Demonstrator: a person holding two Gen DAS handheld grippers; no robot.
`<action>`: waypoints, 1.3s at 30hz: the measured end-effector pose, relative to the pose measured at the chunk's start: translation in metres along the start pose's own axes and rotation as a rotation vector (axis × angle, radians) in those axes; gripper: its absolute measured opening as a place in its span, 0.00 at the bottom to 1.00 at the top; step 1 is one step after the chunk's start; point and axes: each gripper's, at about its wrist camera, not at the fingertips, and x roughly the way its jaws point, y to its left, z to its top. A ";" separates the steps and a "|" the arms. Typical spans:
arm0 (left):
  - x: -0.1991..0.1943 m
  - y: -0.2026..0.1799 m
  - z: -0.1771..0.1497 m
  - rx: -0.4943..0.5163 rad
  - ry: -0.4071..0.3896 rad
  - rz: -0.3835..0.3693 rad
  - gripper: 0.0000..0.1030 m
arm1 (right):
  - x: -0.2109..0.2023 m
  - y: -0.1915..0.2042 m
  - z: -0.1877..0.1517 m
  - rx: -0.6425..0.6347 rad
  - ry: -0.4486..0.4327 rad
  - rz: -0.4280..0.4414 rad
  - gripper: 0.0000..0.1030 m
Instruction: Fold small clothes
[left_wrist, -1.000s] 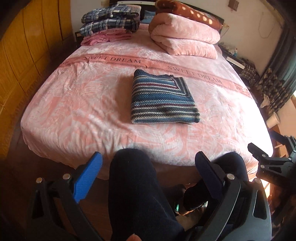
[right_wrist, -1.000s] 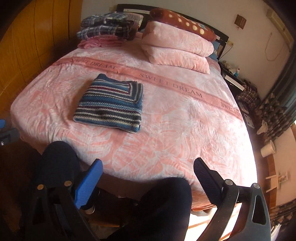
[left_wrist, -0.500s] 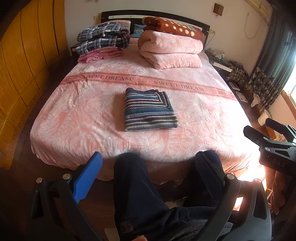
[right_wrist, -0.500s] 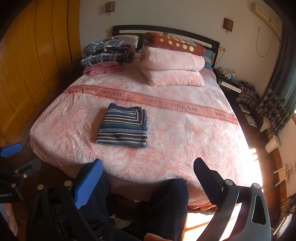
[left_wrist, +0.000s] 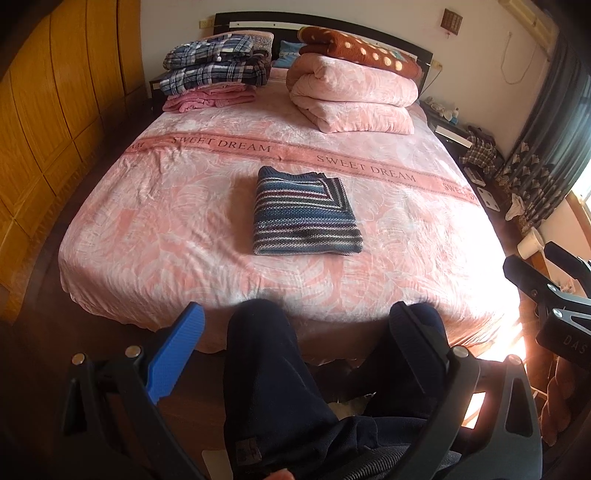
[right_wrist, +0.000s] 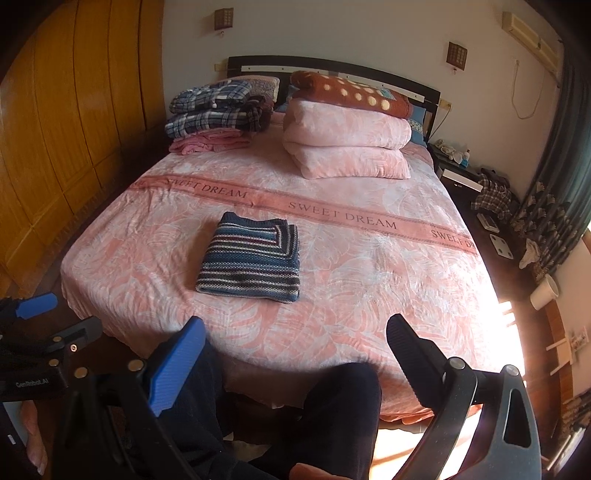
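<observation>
The striped sweater (left_wrist: 305, 215) is folded into a neat rectangle and sits flat near the middle of the bed (left_wrist: 155, 236), a bit closer to the foot edge than to the headboard, just below the pink band that reads SWEET DREAM. Nothing is touching it. The left gripper (left_wrist: 295, 336) is held back past the foot edge of the bed, jaws spread wide with nothing between them, 1 blue pad on the left and 1 black pad on the right. The right gripper (right_wrist: 295, 338) looks the same from its own camera: wide apart, empty, hanging over the foot edge and well clear of the sweater. The person's legs in dark trousers (left_wrist: 266, 373) fill the space between the fingers in both views, knees up against the foot of the bed. In the right wrist view the left gripper shows up at the far left edge, and in the left wrist view the right gripper pokes in at the far right edge. Up at the head end, the left corner has a stack of plaid clothes (left_wrist: 216, 68) on top of some pink folded ones (left_wrist: 210, 99), and the right side has a folded pink duvet (left_wrist: 354, 98) with a brown dotted blanket (left_wrist: 358, 50) on top. A wooden wardrobe (left_wrist: 48, 110) runs along the left side of the bed, and dark curtains (left_wrist: 546, 147) hang on the right.
</observation>
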 end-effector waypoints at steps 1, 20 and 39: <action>0.001 0.000 0.001 0.001 0.001 0.001 0.97 | 0.000 0.001 0.000 0.000 0.000 -0.001 0.96; 0.008 0.001 0.010 0.014 -0.007 0.012 0.97 | 0.015 0.002 0.008 0.007 0.007 0.010 0.96; 0.014 -0.007 0.007 0.021 -0.003 0.018 0.97 | 0.021 0.002 0.005 0.001 -0.005 0.009 0.96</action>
